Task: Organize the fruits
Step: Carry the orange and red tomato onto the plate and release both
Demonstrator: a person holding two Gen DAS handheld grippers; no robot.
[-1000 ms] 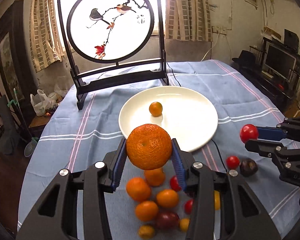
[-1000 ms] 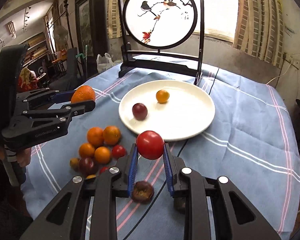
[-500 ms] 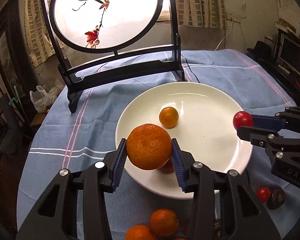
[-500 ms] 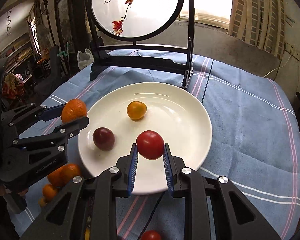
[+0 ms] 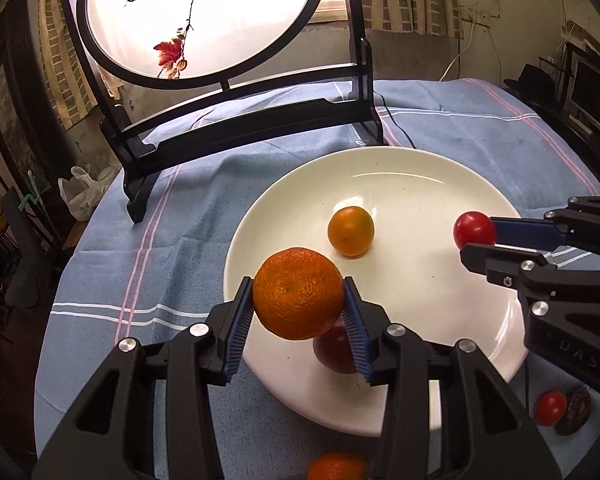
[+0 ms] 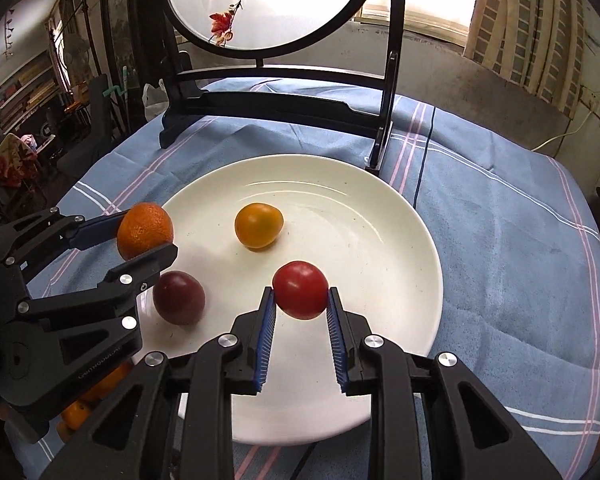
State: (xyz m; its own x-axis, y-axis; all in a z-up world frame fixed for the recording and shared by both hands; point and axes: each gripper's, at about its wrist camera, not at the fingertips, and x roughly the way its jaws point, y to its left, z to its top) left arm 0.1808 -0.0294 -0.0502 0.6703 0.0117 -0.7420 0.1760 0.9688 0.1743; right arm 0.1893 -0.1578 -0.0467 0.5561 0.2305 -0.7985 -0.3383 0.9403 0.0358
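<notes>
My left gripper [image 5: 298, 300] is shut on a large orange mandarin [image 5: 298, 294] and holds it over the near left rim of the white plate [image 5: 440, 184]; it also shows in the right wrist view [image 6: 146, 236]. My right gripper [image 6: 300, 300] is shut on a red tomato [image 6: 300, 290] above the plate's [image 6: 380, 208] near middle. On the plate lie a small orange fruit [image 6: 259, 225] and a dark red plum [image 6: 179, 297].
A round painted screen on a black stand [image 5: 236, 120] stands just behind the plate. On the blue cloth lie a red cherry tomato [image 5: 550, 408], a dark fruit [image 5: 576, 410] and several oranges [image 6: 76, 414] at the near left.
Both grippers have moved forward over the plate with their fruit still held. The loose fruit pile has dropped out of view below.
</notes>
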